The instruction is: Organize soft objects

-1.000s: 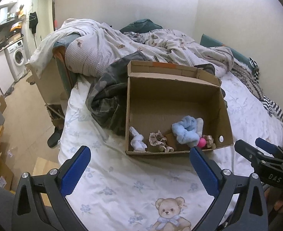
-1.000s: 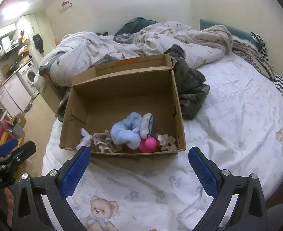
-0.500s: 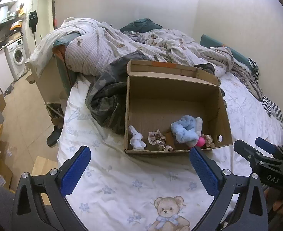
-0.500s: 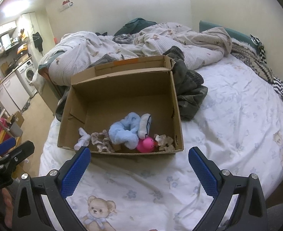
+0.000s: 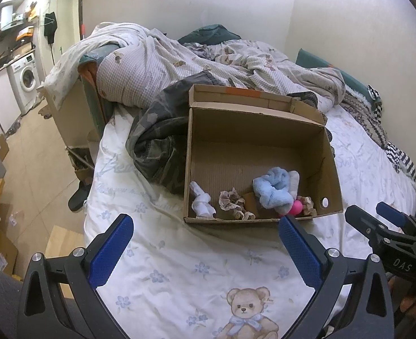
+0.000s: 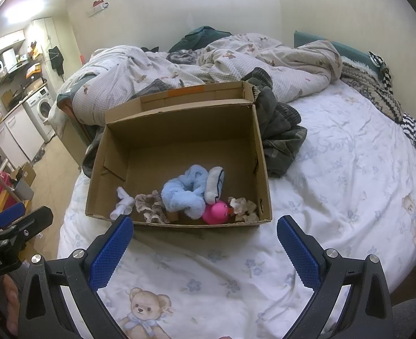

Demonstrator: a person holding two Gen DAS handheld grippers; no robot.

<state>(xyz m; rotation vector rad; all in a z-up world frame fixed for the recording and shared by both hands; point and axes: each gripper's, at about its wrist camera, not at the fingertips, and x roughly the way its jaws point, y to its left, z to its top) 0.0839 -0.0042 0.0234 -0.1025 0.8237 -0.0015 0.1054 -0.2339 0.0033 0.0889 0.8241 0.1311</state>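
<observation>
An open cardboard box sits on the bed. Along its near wall lie a knotted white cloth, a beige lace scrunchie, a fluffy light-blue scrunchie, a white rolled sock, a pink rubber duck and another beige scrunchie. My left gripper hangs open in front of the box, nothing between its fingers. My right gripper is likewise open and empty, just short of the box's near wall.
The white bedsheet has bear prints. A dark camouflage garment lies against the box. A crumpled duvet covers the bed's far end. Floor, boxes and a washing machine lie beyond the bed's left edge.
Both grippers have drawn back slightly from the box and stayed open. The items in the box have not moved.
</observation>
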